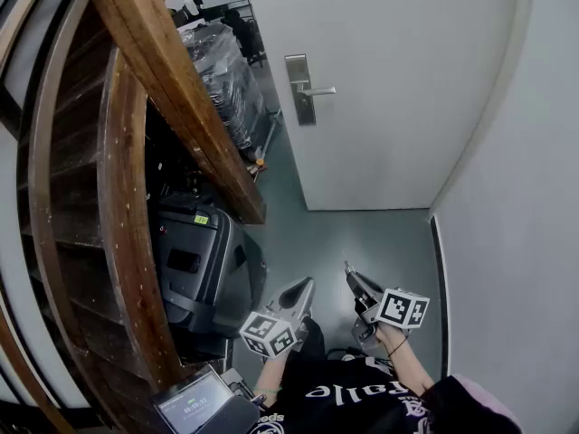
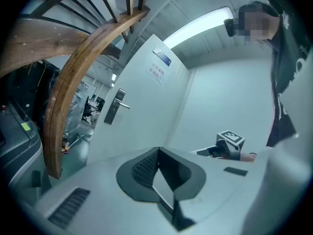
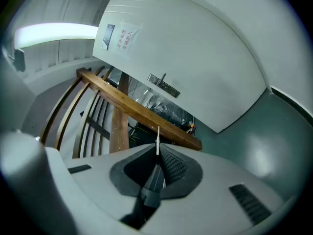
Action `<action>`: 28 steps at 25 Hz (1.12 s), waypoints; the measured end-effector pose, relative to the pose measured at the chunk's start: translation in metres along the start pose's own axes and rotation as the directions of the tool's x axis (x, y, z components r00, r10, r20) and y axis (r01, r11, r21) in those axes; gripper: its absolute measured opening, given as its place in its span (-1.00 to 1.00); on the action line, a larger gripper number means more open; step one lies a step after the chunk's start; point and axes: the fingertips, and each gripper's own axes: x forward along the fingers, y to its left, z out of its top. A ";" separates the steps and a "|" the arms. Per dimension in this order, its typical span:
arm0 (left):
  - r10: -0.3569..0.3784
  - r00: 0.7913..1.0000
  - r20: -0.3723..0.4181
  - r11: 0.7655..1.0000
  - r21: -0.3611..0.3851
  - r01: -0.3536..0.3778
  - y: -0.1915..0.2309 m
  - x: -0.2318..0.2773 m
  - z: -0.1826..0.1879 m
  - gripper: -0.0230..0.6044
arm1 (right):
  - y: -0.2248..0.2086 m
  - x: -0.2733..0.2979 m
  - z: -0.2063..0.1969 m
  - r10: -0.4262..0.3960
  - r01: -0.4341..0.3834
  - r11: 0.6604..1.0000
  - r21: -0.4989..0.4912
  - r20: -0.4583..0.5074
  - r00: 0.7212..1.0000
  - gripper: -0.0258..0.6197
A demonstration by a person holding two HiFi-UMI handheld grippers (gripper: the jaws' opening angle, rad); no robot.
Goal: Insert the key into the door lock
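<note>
Two grippers here, both held low in front of the person and both well away from the white door. The right gripper has its jaws pinched on the key. The key shows as a thin pale blade poking straight out past the tips, edge-on, so I can't make out any teeth. The left gripper has its jaws pressed together with nothing between them. In the head view they sit side by side near the bottom of the frame, over the grey-green floor, with the person's hand behind the right one. The door lock is a metal plate with a lever handle near the door's left edge, far up the frame from both tools. The keyhole is too small to pick out. From the right gripper view the key's tip lines up roughly below that plate, but with lots of open space between them. A paper notice is stuck higher up on the door. Off to the left a wooden stair rail curves down, a dark grey printer-type machine sits under it, and a plastic-wrapped stack stands further back.
</note>
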 end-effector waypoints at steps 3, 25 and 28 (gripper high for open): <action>-0.022 1.000 -0.007 1.000 0.018 0.022 0.037 0.017 0.024 -0.91 | 0.004 0.041 0.017 -0.005 0.005 1.000 0.002 0.015 1.000 -0.81; -0.129 0.991 -0.022 0.991 0.033 0.130 0.254 0.111 0.136 -0.91 | 0.013 0.243 0.130 -0.092 0.093 0.996 0.006 0.142 0.986 -0.81; -0.122 0.992 -0.019 0.992 0.020 0.122 0.266 0.120 0.140 -0.91 | 0.008 0.263 0.150 -0.092 0.094 0.996 -0.003 0.130 0.987 -0.81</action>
